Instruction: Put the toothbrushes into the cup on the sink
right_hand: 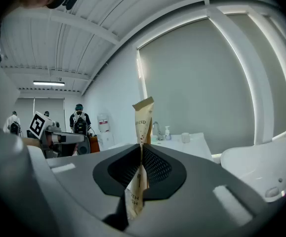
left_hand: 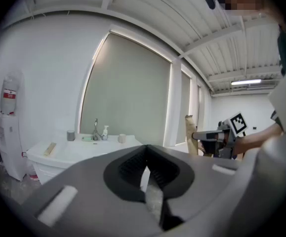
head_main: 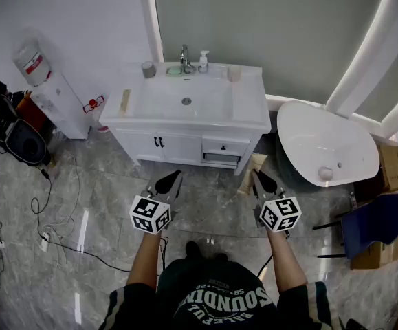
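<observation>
I had the right gripper (right_hand: pixel 142 149) pinching an upright toothbrush packet (right_hand: pixel 143 117), the left gripper (left_hand: pixel 145 152) pinching a pale strip (left_hand: pixel 153 201), and the sink (head_main: pixel 164 107) well ahead.

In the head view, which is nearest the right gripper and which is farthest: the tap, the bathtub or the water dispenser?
Counting from the right gripper:
1. Bathtub, close by on its right.
2. Tap, at the back of the sink, ahead and a bit left.
3. Water dispenser, far off to the left.
</observation>
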The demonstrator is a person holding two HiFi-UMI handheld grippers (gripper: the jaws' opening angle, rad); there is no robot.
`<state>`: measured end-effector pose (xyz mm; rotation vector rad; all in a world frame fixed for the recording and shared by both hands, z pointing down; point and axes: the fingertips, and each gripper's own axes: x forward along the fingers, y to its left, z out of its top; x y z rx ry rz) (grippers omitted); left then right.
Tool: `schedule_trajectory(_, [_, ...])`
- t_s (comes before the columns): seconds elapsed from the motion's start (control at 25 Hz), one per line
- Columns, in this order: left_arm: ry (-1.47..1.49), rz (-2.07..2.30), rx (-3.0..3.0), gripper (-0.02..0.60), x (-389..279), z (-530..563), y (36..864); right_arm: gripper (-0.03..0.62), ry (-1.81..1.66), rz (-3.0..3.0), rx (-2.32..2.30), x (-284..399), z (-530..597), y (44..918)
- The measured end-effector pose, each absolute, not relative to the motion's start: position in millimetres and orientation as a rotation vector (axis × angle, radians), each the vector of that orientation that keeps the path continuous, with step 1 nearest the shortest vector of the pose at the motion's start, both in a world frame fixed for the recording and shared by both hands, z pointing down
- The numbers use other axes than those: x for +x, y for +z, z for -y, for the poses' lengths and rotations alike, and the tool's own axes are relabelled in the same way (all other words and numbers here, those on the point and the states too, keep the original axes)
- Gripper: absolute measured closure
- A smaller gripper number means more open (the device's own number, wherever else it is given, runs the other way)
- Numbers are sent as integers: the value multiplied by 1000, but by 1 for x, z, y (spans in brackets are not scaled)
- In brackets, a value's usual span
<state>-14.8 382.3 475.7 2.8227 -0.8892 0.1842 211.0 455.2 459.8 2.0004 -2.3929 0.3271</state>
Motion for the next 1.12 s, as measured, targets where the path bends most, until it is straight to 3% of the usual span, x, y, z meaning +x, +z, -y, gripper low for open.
schedule_trajectory(1.12, [226,771,2838,531,-52,-306,498,576,431,2403,2018,147,-382,482])
